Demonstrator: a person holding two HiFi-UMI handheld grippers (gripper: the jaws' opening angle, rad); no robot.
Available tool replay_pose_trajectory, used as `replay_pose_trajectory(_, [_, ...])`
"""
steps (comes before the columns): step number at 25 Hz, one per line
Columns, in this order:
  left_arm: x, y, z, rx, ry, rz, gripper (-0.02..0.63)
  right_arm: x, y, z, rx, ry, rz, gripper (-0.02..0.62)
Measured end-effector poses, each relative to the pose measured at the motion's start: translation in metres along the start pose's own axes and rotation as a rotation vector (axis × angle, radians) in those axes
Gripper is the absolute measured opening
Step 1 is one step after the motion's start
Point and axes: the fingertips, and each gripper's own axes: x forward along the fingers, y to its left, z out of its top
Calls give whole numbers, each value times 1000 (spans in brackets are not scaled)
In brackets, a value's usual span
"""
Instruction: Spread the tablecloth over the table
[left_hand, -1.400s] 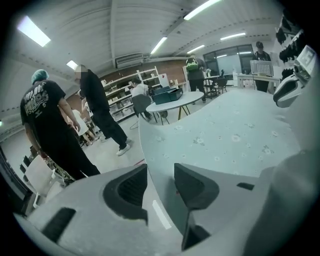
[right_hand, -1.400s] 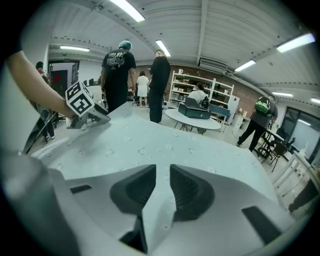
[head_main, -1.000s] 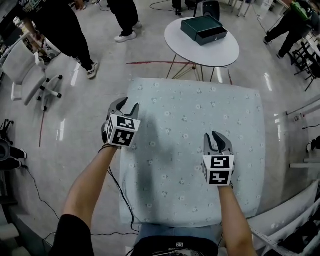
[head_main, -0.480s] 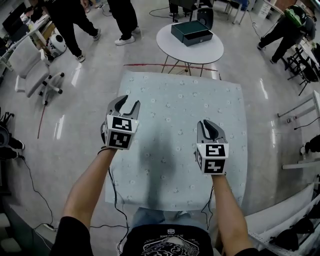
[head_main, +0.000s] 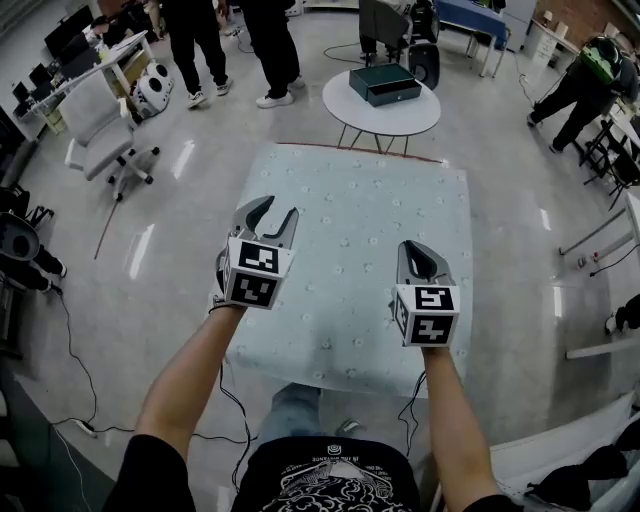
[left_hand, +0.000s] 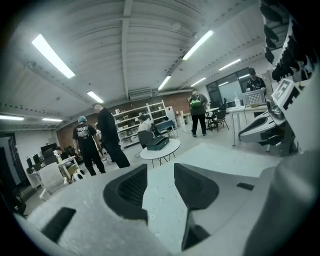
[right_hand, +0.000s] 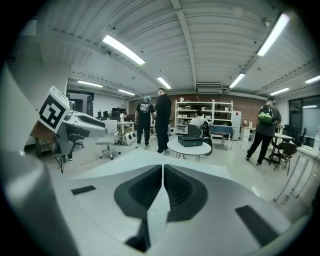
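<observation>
Over the near half of the cloth, both grippers hang in the air, touching nothing. Left gripper (head_main: 277, 208): jaws clearly apart, an empty gap between the pads, and through it only the patterned fabric below. Right gripper (head_main: 416, 246): jaws have just been closing and now the tips meet, with nothing caught between them. Neither one has hold of the fabric.

And the tablecloth (head_main: 370, 200) is down. Pale blue-green with a small scattered flower print, it lies flat and smooth across the bench, hiding the top completely. Its far edge runs straight, and its near edge drapes over just in front of the person. No bunching shows on the top surface.

Beyond the far edge stands a round white bench (head_main: 345, 108) carrying a dark box (head_main: 385, 83).
</observation>
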Motion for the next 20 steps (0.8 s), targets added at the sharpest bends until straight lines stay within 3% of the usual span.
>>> replay_pose_trajectory(8, [-72,-75,29,1,-55,-2,172,-80,-4,11,-5,-80,41,8])
replay_pose_trajectory(13, [-114,-116,54,-20,-85,-22,129,-127,-11,18,8,-101,57,6])
replay_pose_trajectory(17, [-142,-137,57,-118,-64,-59,106,-160,-3,27,3,-105,107,6])
replay_pose_trajectory(20, [-169,-145,68,-162,-67,-80,39,-192,6,39,-8,-108,137,5])
